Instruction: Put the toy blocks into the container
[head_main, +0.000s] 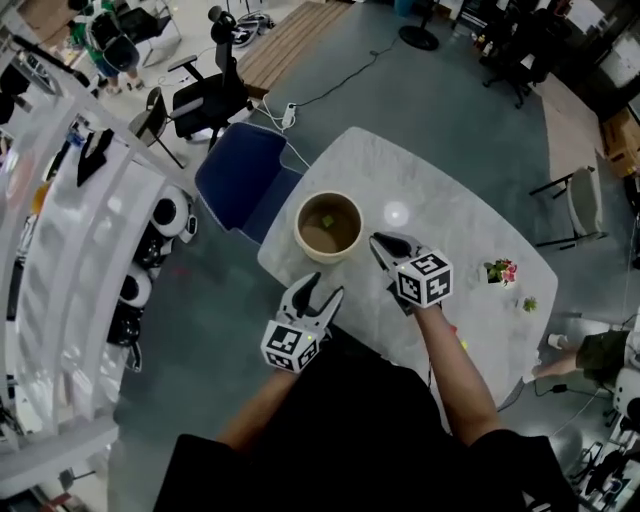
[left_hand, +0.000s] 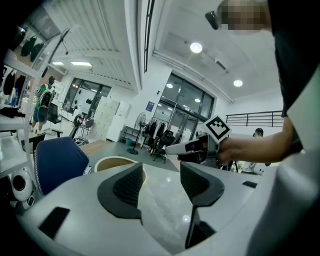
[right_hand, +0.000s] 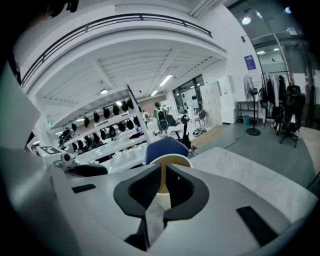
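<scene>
Head view: container (head_main: 299, 232) near the tabletop's (head_main: 450, 220) far left edge, one greenish toy block (head_main: 328, 221) inside. Left gripper (head_main: 326, 287) over the near edge; right gripper (head_main: 378, 241) just beside the container.
Left gripper view: jaws wide apart, empty.
Right gripper view: jaws nearly together (thin slit only), nothing between.

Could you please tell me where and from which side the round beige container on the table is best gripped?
Probably by its rim, from straight above: the container stands upright and open-topped on the marble table. It looks too wide to span, so one jaw inside the wall and one outside should suit it.
</scene>
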